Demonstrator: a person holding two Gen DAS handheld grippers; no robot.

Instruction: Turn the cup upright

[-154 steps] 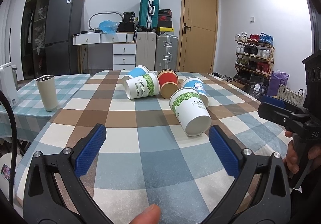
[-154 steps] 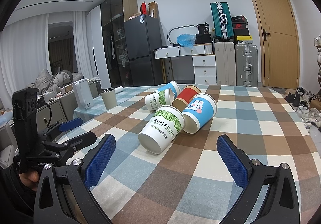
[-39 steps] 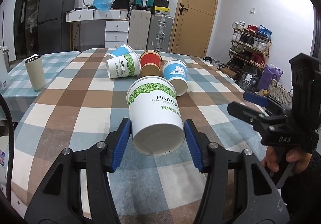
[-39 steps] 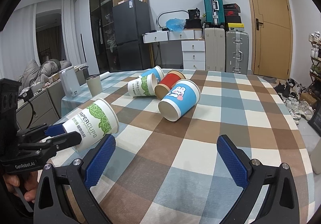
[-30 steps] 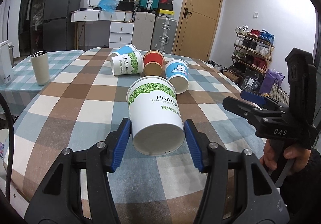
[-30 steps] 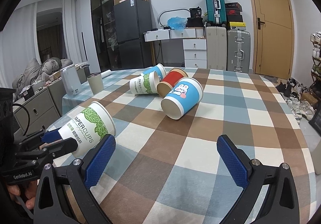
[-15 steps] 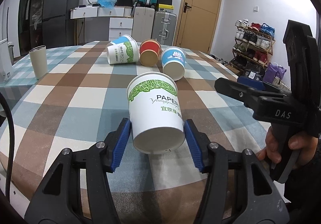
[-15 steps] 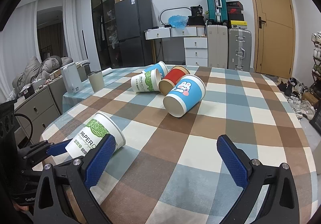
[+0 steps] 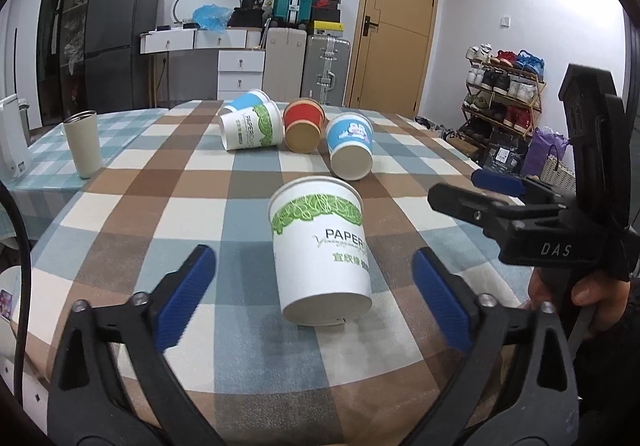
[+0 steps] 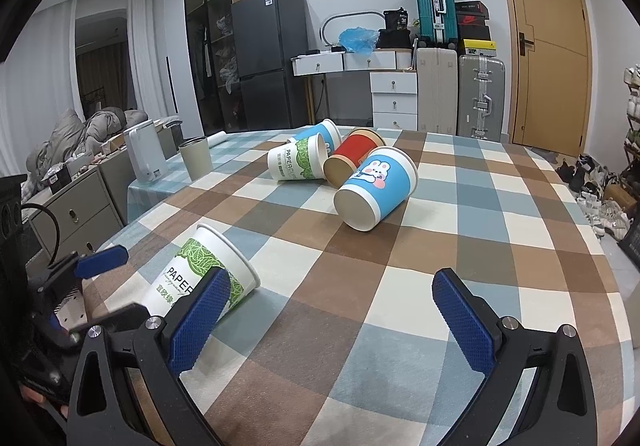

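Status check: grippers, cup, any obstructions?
Left gripper open, right gripper open. Green-leaf cup released between left fingers, tilted, not upright. Nothing blocking.

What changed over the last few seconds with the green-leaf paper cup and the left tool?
The left tool closed on the green-leaf paper cup, carried it toward the near table edge, then opened and let it go. The cup now sits apart from both fingers, tilted, rim away from the tool, not clearly upright. The right tool stayed open, and the four other cups, like the bunny cup, stayed on their sides.
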